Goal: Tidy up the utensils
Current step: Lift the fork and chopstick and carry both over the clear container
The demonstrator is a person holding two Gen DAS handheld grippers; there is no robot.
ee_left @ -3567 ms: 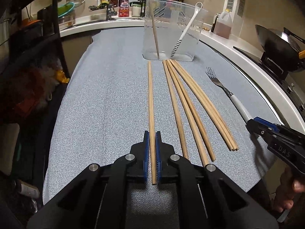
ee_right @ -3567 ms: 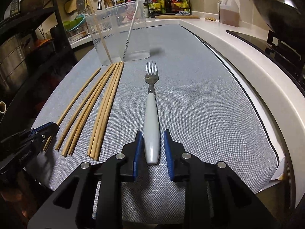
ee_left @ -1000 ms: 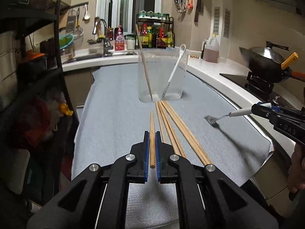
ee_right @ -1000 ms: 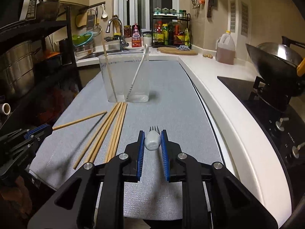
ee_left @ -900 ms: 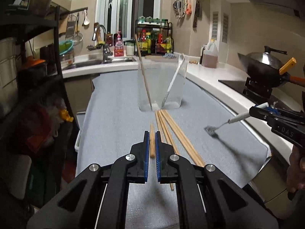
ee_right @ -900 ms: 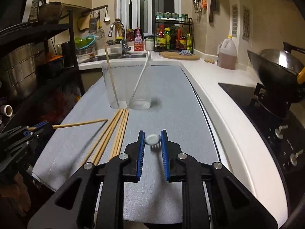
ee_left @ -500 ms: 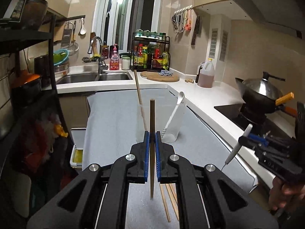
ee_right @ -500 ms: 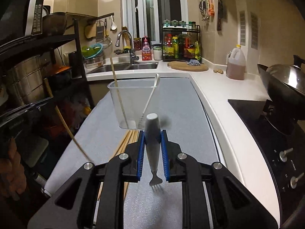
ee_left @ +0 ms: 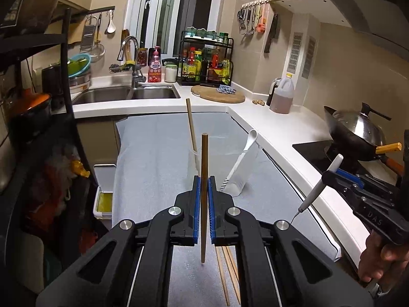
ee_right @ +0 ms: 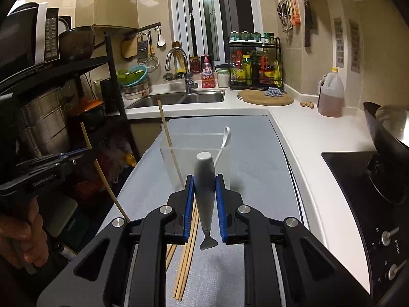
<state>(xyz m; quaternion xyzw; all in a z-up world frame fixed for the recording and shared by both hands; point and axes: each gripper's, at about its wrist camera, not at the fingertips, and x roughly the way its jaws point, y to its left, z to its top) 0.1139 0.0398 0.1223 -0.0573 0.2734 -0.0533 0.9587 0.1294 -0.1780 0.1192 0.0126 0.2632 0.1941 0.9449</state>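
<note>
My left gripper [ee_left: 203, 183] is shut on a wooden chopstick [ee_left: 204, 158] that stands upright in the air, short of the clear plastic container [ee_left: 237, 176]. My right gripper [ee_right: 203, 183] is shut on the white handle of a fork [ee_right: 204, 179], handle up and tines down, just before the container [ee_right: 222, 158]. The container holds one chopstick [ee_right: 167, 133] and a white spoon [ee_right: 225, 138]. Several more chopsticks [ee_right: 186, 253] lie on the grey mat below. In the left wrist view the right gripper [ee_left: 329, 175] with the fork [ee_left: 319, 184] is at the right.
The grey mat [ee_left: 153, 158] covers a counter. A wok [ee_left: 358, 133] sits on the stove at the right, an oil jug [ee_left: 281, 97] and cutting board [ee_left: 217, 94] behind. A sink [ee_left: 127, 93] lies at the back and a dark shelf rack [ee_right: 64, 102] at the left.
Both grippers have risen off the mat with the chopstick and fork, which now stand upright instead of lying level. The container looks lower and closer.
</note>
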